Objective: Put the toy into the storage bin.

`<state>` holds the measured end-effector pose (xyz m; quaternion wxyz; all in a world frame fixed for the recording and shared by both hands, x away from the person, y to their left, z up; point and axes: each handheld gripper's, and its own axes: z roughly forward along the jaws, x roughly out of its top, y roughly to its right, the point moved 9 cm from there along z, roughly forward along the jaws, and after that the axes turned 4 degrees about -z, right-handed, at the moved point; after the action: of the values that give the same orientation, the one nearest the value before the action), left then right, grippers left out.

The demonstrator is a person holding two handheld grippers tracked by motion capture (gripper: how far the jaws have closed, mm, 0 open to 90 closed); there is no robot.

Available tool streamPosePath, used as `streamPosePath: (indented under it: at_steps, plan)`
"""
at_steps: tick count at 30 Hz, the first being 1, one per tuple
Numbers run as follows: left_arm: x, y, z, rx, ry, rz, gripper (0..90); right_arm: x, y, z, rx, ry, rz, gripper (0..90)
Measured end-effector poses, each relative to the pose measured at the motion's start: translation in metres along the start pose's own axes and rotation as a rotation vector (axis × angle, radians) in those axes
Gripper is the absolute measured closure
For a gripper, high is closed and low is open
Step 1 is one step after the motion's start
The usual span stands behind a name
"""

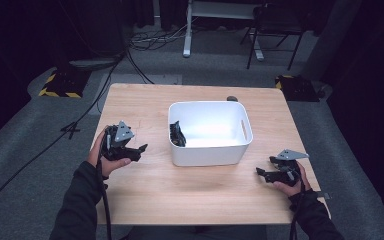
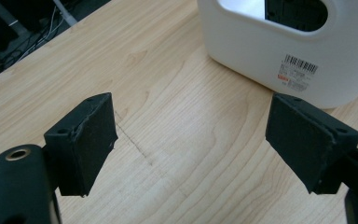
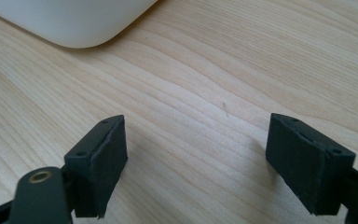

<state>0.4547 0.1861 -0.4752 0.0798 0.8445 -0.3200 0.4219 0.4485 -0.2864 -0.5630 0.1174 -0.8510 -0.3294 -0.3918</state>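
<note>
The white bin (image 1: 210,132) sits at the centre of the counter (image 1: 145,195), a black object (image 1: 177,135) lying against its left inner wall. The left hand-held gripper (image 1: 139,150), left of centre, and the right hand-held gripper (image 1: 261,172), at lower right, both show jaws apart with nothing between them

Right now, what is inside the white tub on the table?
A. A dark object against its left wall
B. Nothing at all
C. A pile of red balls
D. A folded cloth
A: in the high view a dark object lies inside the white tub, against its left wall; the rest of the tub's floor is bare.
</note>
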Motion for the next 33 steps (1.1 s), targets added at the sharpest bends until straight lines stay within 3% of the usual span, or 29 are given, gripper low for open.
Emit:
streamPosePath:
  at_steps: [4, 20, 25, 33]
  plan:
    - [-0.006, 0.001, 0.000, 0.001, -0.025, 0.023, 16.5, 0.000, 0.000, 0.000, 0.000, 0.001, -0.001, 20.8]
    - [-0.030, 0.006, 0.001, 0.031, -0.078, 0.031, 16.4, 0.000, 0.000, 0.000, 0.000, 0.000, 0.000, 20.8]
    - [-0.037, 0.007, 0.000, 0.043, -0.100, 0.051, 16.4, 0.000, 0.000, 0.000, 0.000, 0.000, 0.000, 20.8]
    - [-0.052, 0.011, 0.000, 0.041, -0.125, 0.034, 16.3, 0.000, 0.000, 0.000, 0.000, 0.000, 0.000, 20.8]
